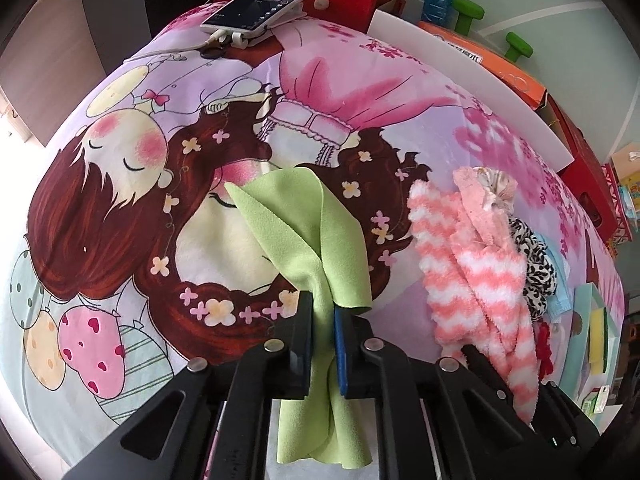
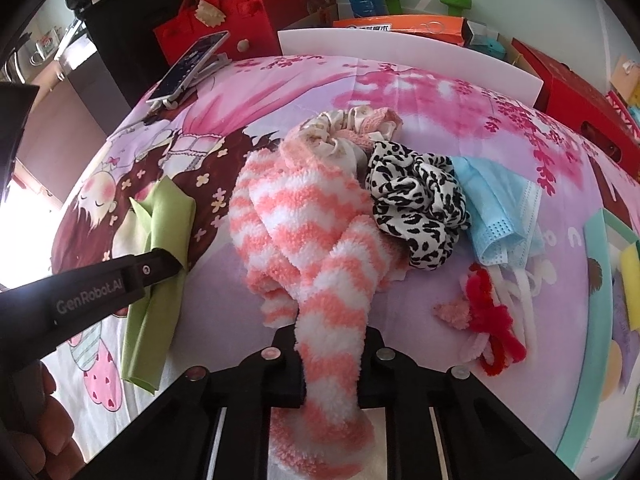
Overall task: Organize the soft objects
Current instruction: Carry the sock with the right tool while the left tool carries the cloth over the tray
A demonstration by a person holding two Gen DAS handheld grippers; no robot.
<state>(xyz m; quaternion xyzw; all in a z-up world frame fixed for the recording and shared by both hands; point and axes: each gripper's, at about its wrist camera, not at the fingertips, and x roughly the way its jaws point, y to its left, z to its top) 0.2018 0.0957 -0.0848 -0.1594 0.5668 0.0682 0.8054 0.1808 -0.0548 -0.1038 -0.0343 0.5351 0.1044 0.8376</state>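
On the cartoon blanket point(image 1: 120, 208), left of the sock pile, the left gripper point(image 1: 323, 344) is clamping the green cloth point(image 1: 308, 232), its long axis running away toward the phone point(image 1: 262, 2). Right gripper point(image 2: 330, 364) is pinching a pink-white striped sock point(image 2: 320, 248), lying lengthwise w/ the fingers.

Left gripper point(image 1: 323, 336): black jaws drawn close, pinching green cloth point(image 1: 316, 248) between them; cloth hangs out front and back of the jaws. In the right wrist view its arm enters from the left, angled over the bed.

Right gripper point(image 2: 329, 364): jaws closed in on pink-and-white striped fuzzy sock point(image 2: 320, 240), which trails forward. Bare fingers point(image 2: 44, 428) show at lower left, wrapped on the left handle.
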